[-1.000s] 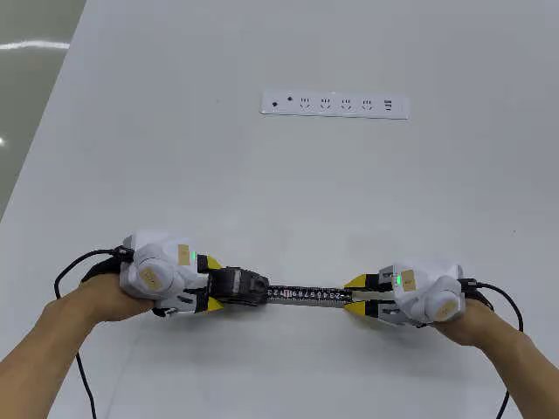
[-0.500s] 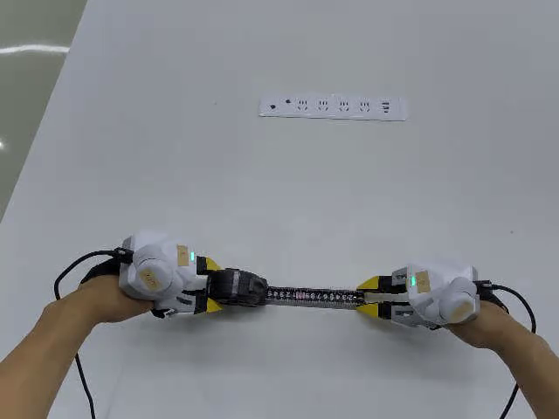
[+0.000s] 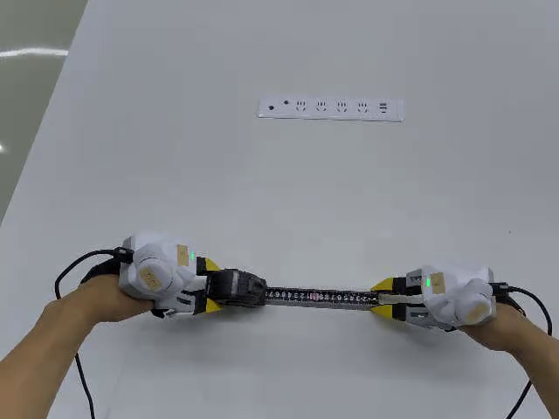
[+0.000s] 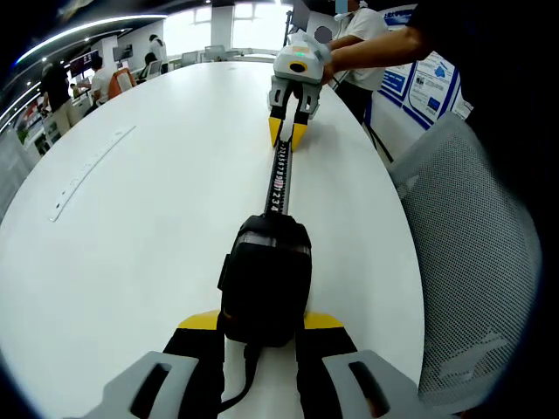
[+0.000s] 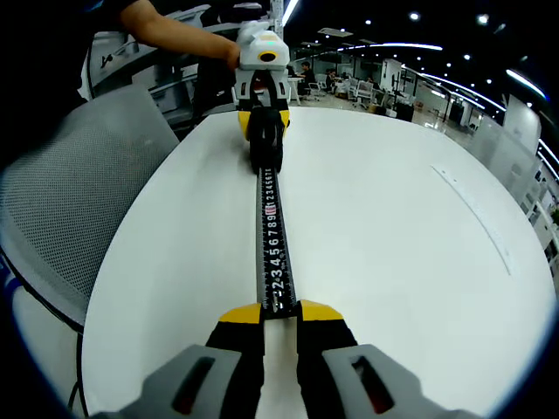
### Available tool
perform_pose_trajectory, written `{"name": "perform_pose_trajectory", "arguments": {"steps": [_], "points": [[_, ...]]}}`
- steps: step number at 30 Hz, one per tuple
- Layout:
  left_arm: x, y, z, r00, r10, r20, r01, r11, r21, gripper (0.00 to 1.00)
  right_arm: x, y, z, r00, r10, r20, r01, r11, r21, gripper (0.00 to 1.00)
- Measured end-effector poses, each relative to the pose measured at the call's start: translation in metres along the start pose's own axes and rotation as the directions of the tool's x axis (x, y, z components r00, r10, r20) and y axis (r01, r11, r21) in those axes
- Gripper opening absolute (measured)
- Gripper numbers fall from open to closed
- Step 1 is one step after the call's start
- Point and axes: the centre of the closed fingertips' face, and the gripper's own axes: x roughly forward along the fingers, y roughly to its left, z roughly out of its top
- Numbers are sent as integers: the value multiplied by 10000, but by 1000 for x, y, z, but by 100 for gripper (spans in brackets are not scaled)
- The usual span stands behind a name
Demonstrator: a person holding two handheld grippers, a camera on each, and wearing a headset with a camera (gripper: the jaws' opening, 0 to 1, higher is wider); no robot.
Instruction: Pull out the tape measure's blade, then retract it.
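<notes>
**Blade drawn out, held taut between two grippers; the axis runs left to right across the lower frame.**

In the head view the tape measure case (image 3: 238, 287) is seen at lower centre-left on the white table (image 3: 262, 192), clamped between the closed jaws of the left gripper (image 3: 212, 285). The blade (image 3: 319, 297) runs straight from the case toward lower right, lying along the table surface. Its free end is pinched by the right gripper (image 3: 383, 297), whose jaws are nearly closed on it. The two grippers face each other along the blade's long axis, well apart. The power strip (image 3: 330, 108) lies far off at upper centre. Retraction is judged to call for the right gripper to be carried straight along this axis toward the case, the nearer end being held by the left.
</notes>
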Motion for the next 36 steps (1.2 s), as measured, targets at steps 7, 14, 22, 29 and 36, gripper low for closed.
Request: {"name": "perform_pose_trajectory", "arguments": {"steps": [7,14,22,29,36], "points": [[0,0,0,10000,-27,-22,27,10000,-24,29,-9,-2,-10,9998,-97,-168,98,9999,48,11],[0,0,0,10000,-54,-84,54,10000,-6,29,-20,-3,-20,9992,-206,-331,210,9997,119,11],[0,-1,1,9999,-97,-138,97,10000,-5,29,-28,-4,-28,9981,-323,-515,334,9993,193,11],[1,0,2,9997,-124,-227,124,9999,-21,29,-29,-2,-29,9973,-299,-676,310,9994,156,11],[1,0,2,9989,-178,-429,184,9997,153,29,-29,-2,-27,9961,-280,-835,284,9996,34,12]]}}
